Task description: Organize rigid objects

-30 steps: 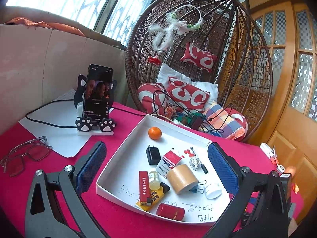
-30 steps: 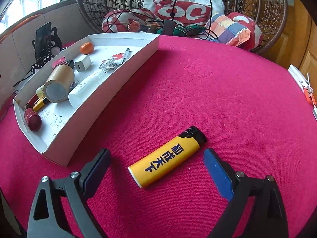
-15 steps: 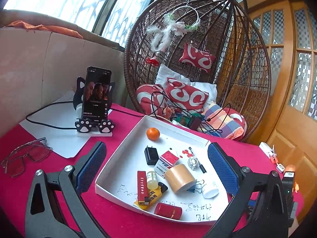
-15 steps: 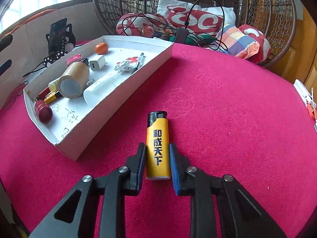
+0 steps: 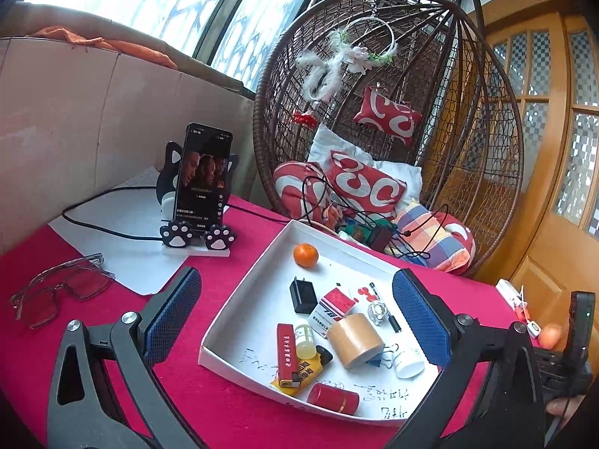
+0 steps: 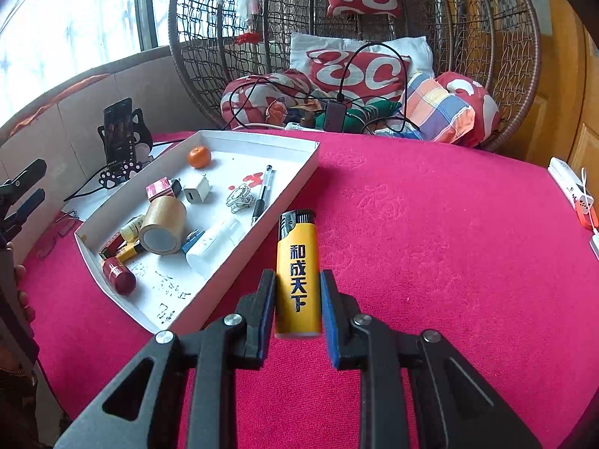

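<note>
Right claw point(image 6: 297, 292): I have its blue pads clamped on the long sides of the yellow plastic lighter with a black cap point(image 6: 297, 265), lifted clear of the cloth.
Lighter position: cap end pointing away from me, just beside the near right wall of the shallow white cardboard tray point(image 6: 239, 258).
Left claw point(image 5: 295, 321): I see it spread wide, holding nothing, with the tray in front of it.
Tray contents: brown tape roll point(image 6: 163, 226), orange mandarin point(image 6: 199, 157), white charger plug point(image 6: 196, 191), red cylinder point(image 6: 119, 275), crowded toward the left.
Open room: bare pink tablecloth point(image 6: 449, 243) to the right of the tray.
Far right edge: white power strip point(image 6: 571, 183).
</note>
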Tool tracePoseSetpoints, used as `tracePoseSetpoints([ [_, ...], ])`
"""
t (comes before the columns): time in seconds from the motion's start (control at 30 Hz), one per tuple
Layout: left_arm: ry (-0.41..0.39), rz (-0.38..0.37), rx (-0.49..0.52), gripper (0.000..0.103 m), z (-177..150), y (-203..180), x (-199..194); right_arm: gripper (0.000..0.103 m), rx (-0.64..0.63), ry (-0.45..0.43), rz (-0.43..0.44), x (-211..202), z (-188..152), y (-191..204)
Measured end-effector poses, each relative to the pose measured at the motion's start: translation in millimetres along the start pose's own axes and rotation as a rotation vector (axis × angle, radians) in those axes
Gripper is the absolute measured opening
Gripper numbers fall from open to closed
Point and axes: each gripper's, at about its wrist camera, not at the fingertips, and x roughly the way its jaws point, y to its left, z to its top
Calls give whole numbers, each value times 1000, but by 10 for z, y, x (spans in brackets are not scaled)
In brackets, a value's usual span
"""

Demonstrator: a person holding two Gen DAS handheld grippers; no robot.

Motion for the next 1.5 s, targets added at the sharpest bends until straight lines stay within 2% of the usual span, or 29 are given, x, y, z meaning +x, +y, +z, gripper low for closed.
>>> tracePoseSetpoints([
  [0.17, 21, 27, -6, 103, -13, 106, 32, 22, -35, -11, 46, 88, 227, 236],
  [0.4, 59, 80, -53, 103, -50, 393, 58, 22, -67, 8, 88, 430, 484, 615],
  [0.7, 66, 94, -85, 103, -69, 591, 27, 23, -50, 10, 97, 768, 706, 911],
  [0.9, 92, 105, -94, 103, -85, 640, 58, 23, -57, -1, 84, 770, 684, 956],
  [1.07, 103, 132, -46, 103, -92, 556, 71, 25, -61, -42, 67, 592, 638, 938],
  [1.1, 105, 134, -34, 103, -93, 535, 69, 27, -56, -56, 67, 538, 624, 924],
  [1.13, 109, 136, -17, 103, -91, 507, 68, 43, -48, -70, 70, 480, 612, 902],
  [1.17, 109, 140, 3, 103, -89, 481, 64, 74, -34, -88, 78, 416, 601, 873],
  [1.2, 105, 151, 25, 103, -86, 452, 54, 87, -15, -111, 88, 344, 593, 834],
  [1.23, 98, 164, 47, 103, -82, 421, 39, 95, 4, -137, 97, 263, 583, 791],
  [1.33, 85, 194, 100, 103, -75, 328, -1, 96, 41, -196, 115, 53, 562, 671],
  [1.4, 100, 196, 126, 103, -78, 252, 4, 103, 59, -240, 118, -74, 540, 586],
  [1.5, 134, 209, 168, 103, -95, 92, 44, 103, 108, -330, 110, -297, 475, 461],
])
